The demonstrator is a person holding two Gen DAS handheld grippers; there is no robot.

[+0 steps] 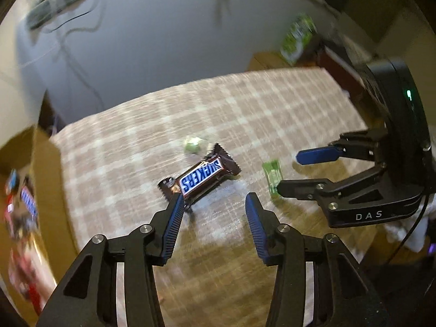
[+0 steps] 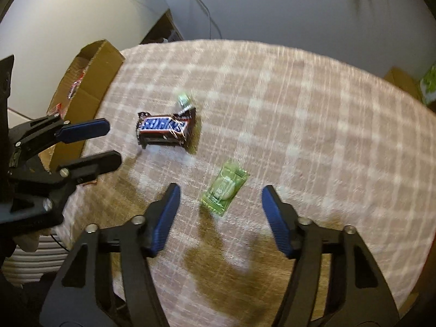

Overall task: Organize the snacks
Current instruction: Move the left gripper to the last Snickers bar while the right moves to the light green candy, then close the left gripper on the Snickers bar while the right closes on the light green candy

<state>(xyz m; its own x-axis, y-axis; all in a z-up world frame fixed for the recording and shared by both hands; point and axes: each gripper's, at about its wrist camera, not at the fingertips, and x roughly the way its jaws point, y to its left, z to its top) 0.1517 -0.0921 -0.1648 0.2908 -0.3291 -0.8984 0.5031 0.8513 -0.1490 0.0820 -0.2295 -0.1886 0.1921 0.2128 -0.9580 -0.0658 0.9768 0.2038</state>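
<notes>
Right gripper (image 2: 220, 204) above green packet (image 2: 225, 190) (unheld)

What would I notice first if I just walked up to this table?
Probably the Snickers bar lying in the middle of the checked tablecloth, with a green packet nearer. Two open grippers hover above: the right gripper over the green packet, the left gripper near the Snickers.

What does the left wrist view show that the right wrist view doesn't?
Only the left wrist view: the "DAS" lettering on the right gripper and a lit green light on it. Only the right wrist view: the left gripper from outside. Both share: the Snickers bar, the flat green packet, a small green candy, the checked tablecloth and a cardboard box.
</notes>
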